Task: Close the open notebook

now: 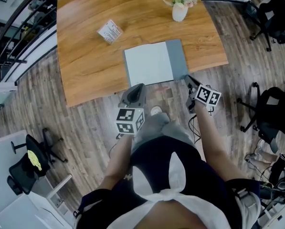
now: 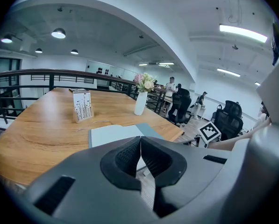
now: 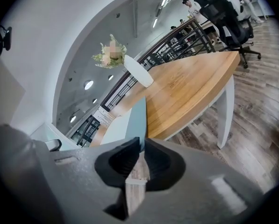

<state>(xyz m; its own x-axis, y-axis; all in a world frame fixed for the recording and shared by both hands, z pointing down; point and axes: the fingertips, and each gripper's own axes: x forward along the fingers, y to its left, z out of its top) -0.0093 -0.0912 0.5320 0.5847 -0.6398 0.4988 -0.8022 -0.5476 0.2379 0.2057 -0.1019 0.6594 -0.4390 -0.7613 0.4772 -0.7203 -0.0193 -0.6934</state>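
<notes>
The notebook [image 1: 149,63] lies near the front edge of the wooden table [image 1: 85,56], with a white page up and a grey-blue cover [image 1: 176,58] showing along its right side. My right gripper [image 1: 189,80] is at the cover's near right corner. In the right gripper view the cover [image 3: 135,118] narrows down into the closed jaws of the right gripper [image 3: 142,143]. My left gripper [image 1: 137,87] hovers just off the table's front edge below the notebook, apart from it. In the left gripper view the left gripper [image 2: 139,141] is shut and empty, with the notebook [image 2: 113,135] ahead.
A white vase of flowers [image 1: 179,11] stands at the back right of the table, and a small printed card box [image 1: 110,31] sits left of centre. Office chairs [image 1: 271,13] stand on the wood floor to the right. A railing [image 1: 8,37] runs along the left.
</notes>
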